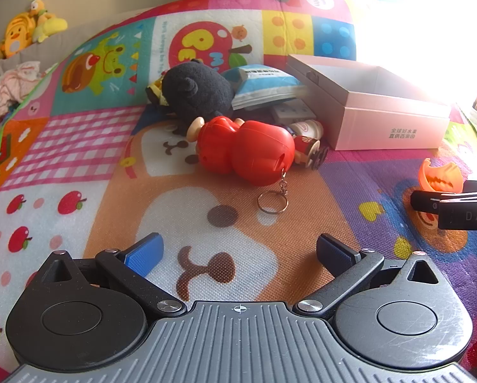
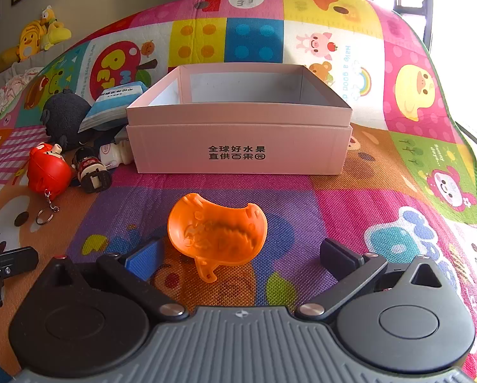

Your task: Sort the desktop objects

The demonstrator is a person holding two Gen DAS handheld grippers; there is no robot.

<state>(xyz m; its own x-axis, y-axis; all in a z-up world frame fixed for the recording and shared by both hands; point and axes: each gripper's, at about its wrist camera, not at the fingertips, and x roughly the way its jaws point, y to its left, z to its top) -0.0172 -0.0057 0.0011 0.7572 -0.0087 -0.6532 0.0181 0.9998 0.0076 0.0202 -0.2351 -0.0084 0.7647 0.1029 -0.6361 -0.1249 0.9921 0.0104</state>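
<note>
Two tools hang released over the play mat (image 2: 350, 210), neither holding anything, and the likeliest slip is a poor bite on the orange shell.

Both the left tool (image 1: 238, 255) and the right tool (image 2: 238, 255) stand with jaws spread wide. The orange plastic shell piece (image 2: 217, 234) lies hollow side up just ahead of the right tool, roughly centred between its blue pads (image 2: 144, 258) and touching neither; its thin curved wall could squirt out or tip if pinched off-centre. The open pink cardboard box (image 2: 238, 146) sits beyond it, empty as far as can be seen. Ahead of the left tool, well apart, lies the red figure toy (image 1: 245, 150), whose keyring (image 1: 272, 202) could snag a finger, crowded against a black plush (image 1: 195, 91) and small bottles (image 1: 305, 127), so a grab may drag its neighbours.
</note>
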